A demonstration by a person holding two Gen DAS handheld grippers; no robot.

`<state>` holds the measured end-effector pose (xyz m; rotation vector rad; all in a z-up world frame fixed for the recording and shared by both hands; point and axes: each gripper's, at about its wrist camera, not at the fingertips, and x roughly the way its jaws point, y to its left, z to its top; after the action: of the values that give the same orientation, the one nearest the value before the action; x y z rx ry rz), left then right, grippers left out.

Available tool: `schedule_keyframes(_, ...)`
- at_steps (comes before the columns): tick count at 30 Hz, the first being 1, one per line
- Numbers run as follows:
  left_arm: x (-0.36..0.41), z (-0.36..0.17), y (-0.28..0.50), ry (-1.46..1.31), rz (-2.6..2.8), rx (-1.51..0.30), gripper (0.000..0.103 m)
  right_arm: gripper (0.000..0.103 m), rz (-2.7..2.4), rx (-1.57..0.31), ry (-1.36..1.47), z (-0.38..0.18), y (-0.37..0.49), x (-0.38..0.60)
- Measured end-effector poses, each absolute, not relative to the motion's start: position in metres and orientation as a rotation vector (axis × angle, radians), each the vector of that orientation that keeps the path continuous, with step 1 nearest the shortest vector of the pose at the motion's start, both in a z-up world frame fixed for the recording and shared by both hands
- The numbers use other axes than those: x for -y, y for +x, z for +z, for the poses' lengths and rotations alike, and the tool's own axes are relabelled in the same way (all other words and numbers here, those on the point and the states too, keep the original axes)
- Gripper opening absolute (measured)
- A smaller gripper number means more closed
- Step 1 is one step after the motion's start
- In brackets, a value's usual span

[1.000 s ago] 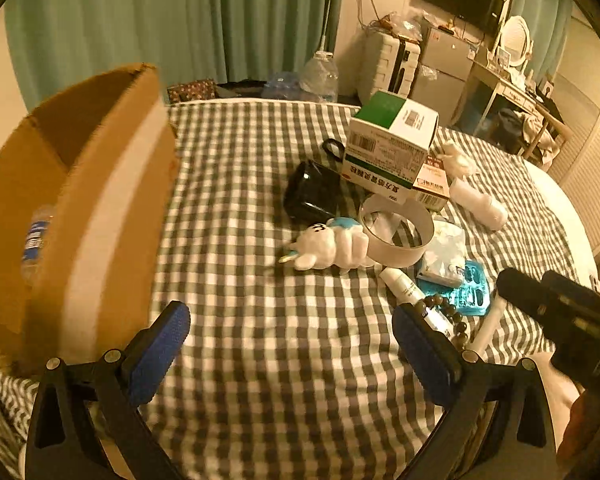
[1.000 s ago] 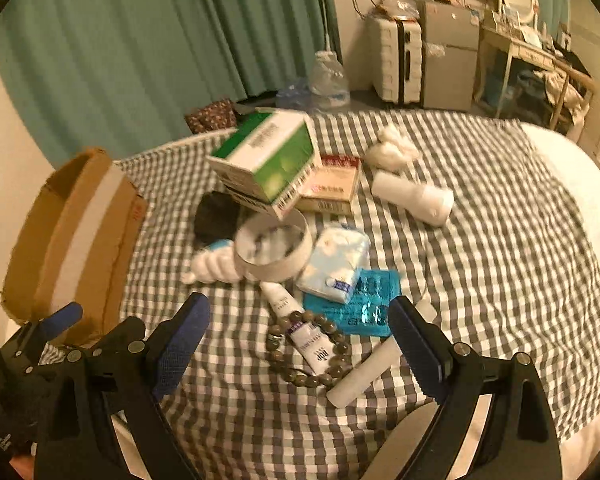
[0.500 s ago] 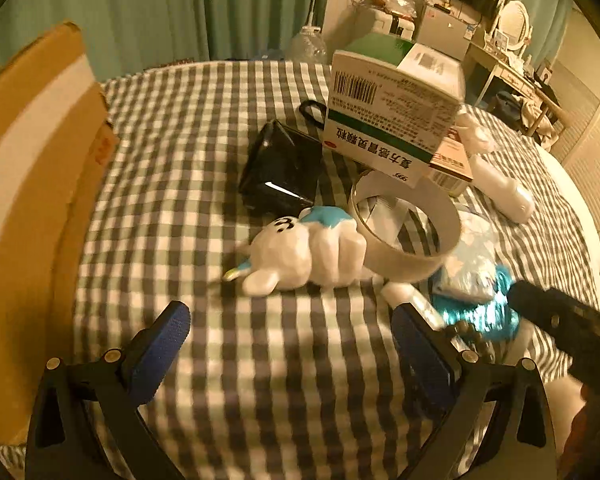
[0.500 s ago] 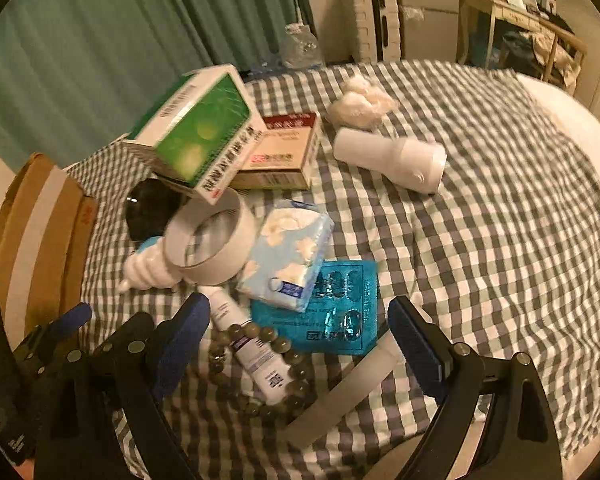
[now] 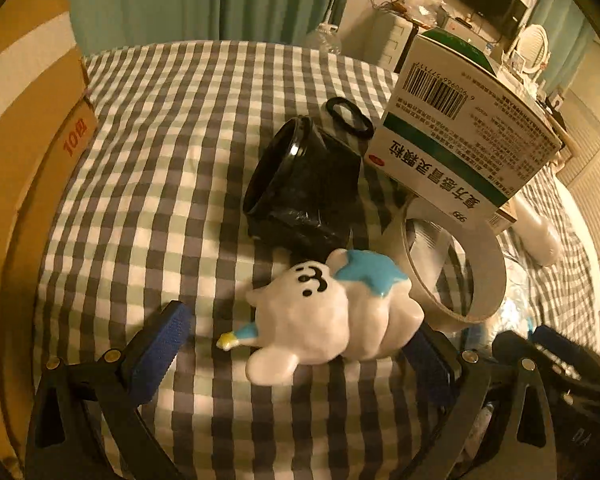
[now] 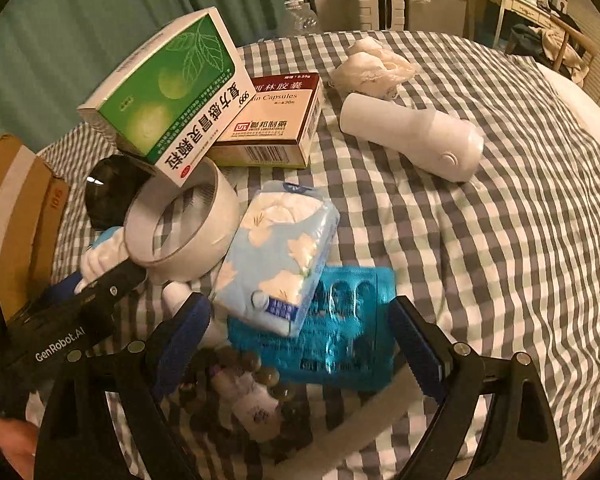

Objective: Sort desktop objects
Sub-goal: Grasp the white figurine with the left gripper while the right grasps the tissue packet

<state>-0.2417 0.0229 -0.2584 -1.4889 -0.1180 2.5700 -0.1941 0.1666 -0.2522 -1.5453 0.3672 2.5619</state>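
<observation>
My left gripper (image 5: 296, 344) is open, its blue pads on either side of a white and blue animal figurine (image 5: 324, 316) that lies on the checked cloth. Behind it sit a black jar (image 5: 300, 196), a roll of tape (image 5: 456, 268) and a green and white medicine box (image 5: 460, 140). My right gripper (image 6: 300, 344) is open above a blue blister pack (image 6: 340, 344), a floral tissue packet (image 6: 284, 256), a small tube (image 6: 248, 392) and a bead bracelet (image 6: 276, 380). The left gripper also shows in the right wrist view (image 6: 96, 292).
A cardboard box (image 5: 24, 152) stands at the left edge of the cloth. A red and white capsule box (image 6: 276, 124), a white bottle (image 6: 412, 140) and crumpled white tissue (image 6: 372, 68) lie further back. Curtains and furniture stand beyond the table.
Both grippers have moved forward and down towards the objects. The figurine now lies between my left pads; the blister pack and tissue packet now lie between my right pads.
</observation>
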Motion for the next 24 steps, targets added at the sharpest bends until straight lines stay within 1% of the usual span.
schedule_keyframes(3,-0.028,-0.259,-0.24,-1.461,2.594,0.05,0.103,0.091,2.559,-0.323,-1.522,-0.253,-0.201,-0.165)
schedule_keyframes(7,-0.028,-0.258,-0.234,-1.412,2.612,0.043,0.103,0.091,2.562,-0.276,-1.508,-0.257,-0.207,-0.159)
schedule_keyframes(12,-0.026,-0.258,-0.229,-1.396,2.623,0.028,0.096,0.091,2.574,-0.234,-1.5,-0.258,-0.21,-0.151)
schedule_keyframes(14,-0.028,-0.255,-0.227,-1.379,2.626,0.013,0.083,0.091,2.578,-0.227,-1.5,-0.258,-0.21,-0.148)
schedule_keyframes(15,-0.03,-0.254,-0.226,-1.373,2.631,-0.008,0.079,0.091,2.581,-0.213,-1.503,-0.258,-0.213,-0.146)
schedule_keyframes(17,-0.033,-0.253,-0.223,-1.355,2.639,-0.052,0.071,0.079,2.594,-0.15,-1.515,-0.261,-0.215,-0.138)
schedule_keyframes(18,-0.033,-0.253,-0.223,-1.352,2.64,-0.061,0.071,0.064,2.603,-0.118,-1.518,-0.261,-0.216,-0.135)
schedule_keyframes(21,-0.03,-0.252,-0.22,-1.347,2.638,-0.048,0.071,0.061,2.622,-0.111,-1.525,-0.26,-0.215,-0.13)
schedule_keyframes(24,-0.028,-0.249,-0.219,-1.344,2.655,-0.039,0.071,0.058,2.628,-0.173,-1.522,-0.257,-0.211,-0.135)
